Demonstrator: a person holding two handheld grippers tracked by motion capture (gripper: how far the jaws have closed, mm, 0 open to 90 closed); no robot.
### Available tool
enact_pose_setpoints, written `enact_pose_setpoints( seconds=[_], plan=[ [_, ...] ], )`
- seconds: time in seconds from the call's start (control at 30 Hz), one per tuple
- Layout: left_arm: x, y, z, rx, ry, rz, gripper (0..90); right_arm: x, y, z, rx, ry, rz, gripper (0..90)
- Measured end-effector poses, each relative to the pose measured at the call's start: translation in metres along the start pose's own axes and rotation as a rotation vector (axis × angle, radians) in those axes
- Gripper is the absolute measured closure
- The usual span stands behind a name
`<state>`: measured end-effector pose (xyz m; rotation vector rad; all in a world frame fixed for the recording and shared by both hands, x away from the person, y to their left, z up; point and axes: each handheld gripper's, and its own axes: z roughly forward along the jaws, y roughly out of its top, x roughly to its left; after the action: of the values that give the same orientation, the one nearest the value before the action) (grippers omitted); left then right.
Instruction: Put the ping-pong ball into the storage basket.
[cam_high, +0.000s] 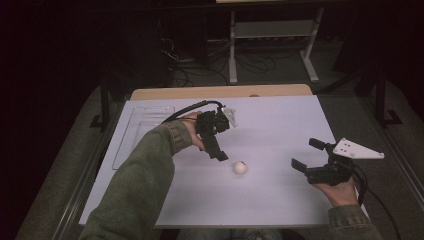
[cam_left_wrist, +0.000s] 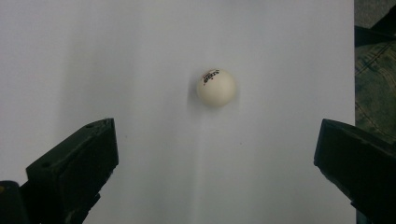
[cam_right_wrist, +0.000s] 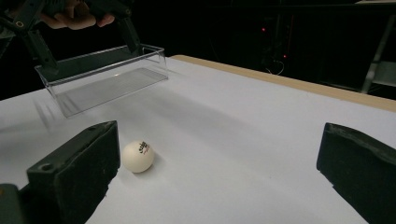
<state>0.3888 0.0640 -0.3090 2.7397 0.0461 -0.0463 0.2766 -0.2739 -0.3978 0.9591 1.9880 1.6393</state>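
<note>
We look down on a table (cam_high: 280, 200) covered by a smooth, matte white sheet, with a strip of pale wood showing along its far edge. Around it the room is dark; a light metal shelf frame (cam_high: 272, 40) stands on the floor beyond.

At the table's far left corner lies a clear plastic tray (cam_high: 131, 131), long and rectangular with thin straight walls and rounded corners. In the right gripper view (cam_right_wrist: 100, 77) its glossy walls catch the light.

A person's left arm in a ribbed olive-green sleeve (cam_high: 135, 185) reaches in from below. Its hand holds the left gripper (cam_high: 219, 154), a blocky black tool tipped steeply down toward the table, above the sheet just left of the ball. In the left gripper view its two thick, square-ended black jaws stand wide apart, holding nothing.

The right gripper (cam_high: 307, 154) sits near the table's right edge, held from below, with a flat grey three-cornered plate on top and a black cable trailing behind. Its jaws also stand wide apart and hold nothing.

Smallest is a white ping-pong ball (cam_high: 240, 168), round and smooth with small dark print. It rests on the sheet near the table's middle, between the two grippers and touching neither. In the left gripper view the ball (cam_left_wrist: 215, 87) lies ahead of the jaws, slightly blurred; in the right gripper view the ball (cam_right_wrist: 137, 157) sits just beside one jaw.
</note>
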Motion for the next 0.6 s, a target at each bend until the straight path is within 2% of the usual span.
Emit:
enact_pose_setpoints(
  seconds=[0.33, 0.6],
  plan=[
    [0.003, 0.004, 0.008, 0.039, -0.028, -0.003, 0.0, -0.001, -0.001, -0.002, -0.004, -0.006, 0.005, 0.0],
    [0.006, 0.004, 0.013, 0.045, -0.042, -0.004, 0.5, -0.001, -0.001, -0.002, -0.006, -0.006, 0.003, 0.0]
  ],
)
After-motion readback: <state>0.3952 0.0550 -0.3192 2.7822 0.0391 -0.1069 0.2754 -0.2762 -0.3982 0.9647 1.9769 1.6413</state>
